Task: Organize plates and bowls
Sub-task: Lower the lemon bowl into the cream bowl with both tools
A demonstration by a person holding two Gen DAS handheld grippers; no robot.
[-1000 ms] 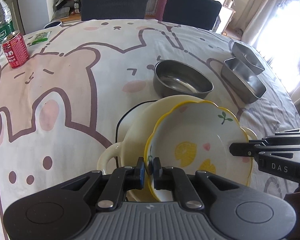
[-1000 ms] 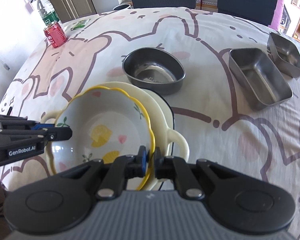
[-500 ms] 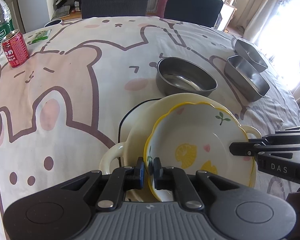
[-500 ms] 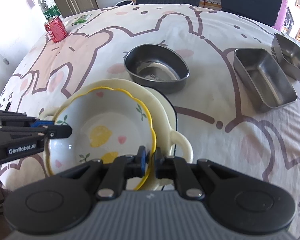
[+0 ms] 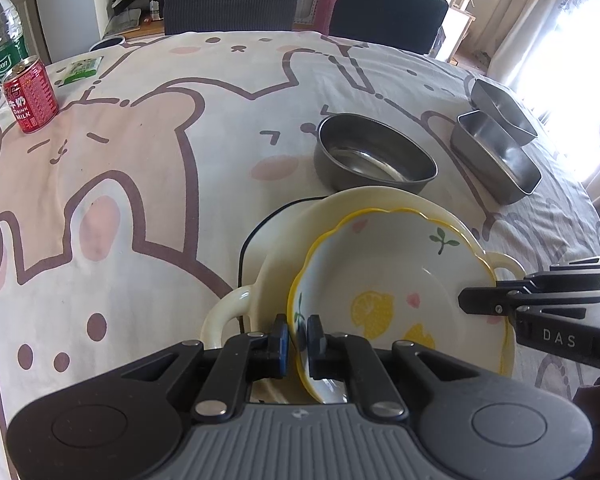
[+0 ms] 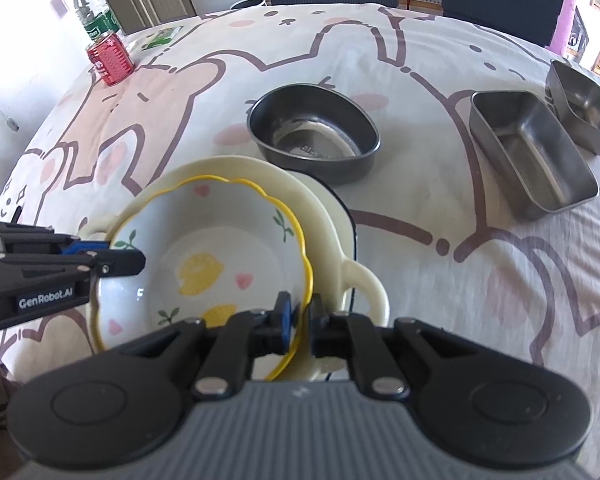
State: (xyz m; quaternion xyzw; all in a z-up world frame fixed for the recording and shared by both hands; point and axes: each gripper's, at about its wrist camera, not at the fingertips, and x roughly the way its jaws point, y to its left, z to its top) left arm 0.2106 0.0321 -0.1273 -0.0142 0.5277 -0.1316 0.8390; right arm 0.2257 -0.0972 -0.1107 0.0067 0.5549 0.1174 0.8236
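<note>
Left wrist view: left tongs (image 5: 298, 330) are pinching the rim of the lemon bowl (image 5: 396, 300) at 6 o'clock, bowl sitting over the cream handled dish (image 5: 284, 248). Steel bowl (image 5: 374, 160) at 1 o'clock.

Right wrist view: right tongs (image 6: 300, 316) are clamped on the same bowl's opposite rim, with the left tongs coming in at 9 o'clock on the tabletop (image 6: 440, 300).

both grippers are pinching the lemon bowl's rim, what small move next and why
Probably lower it a little, level, into the cream handled dish. The left gripper and right gripper clamp opposite rims of the lemon bowl, which sits right over that dish, so nesting looks closest.
</note>
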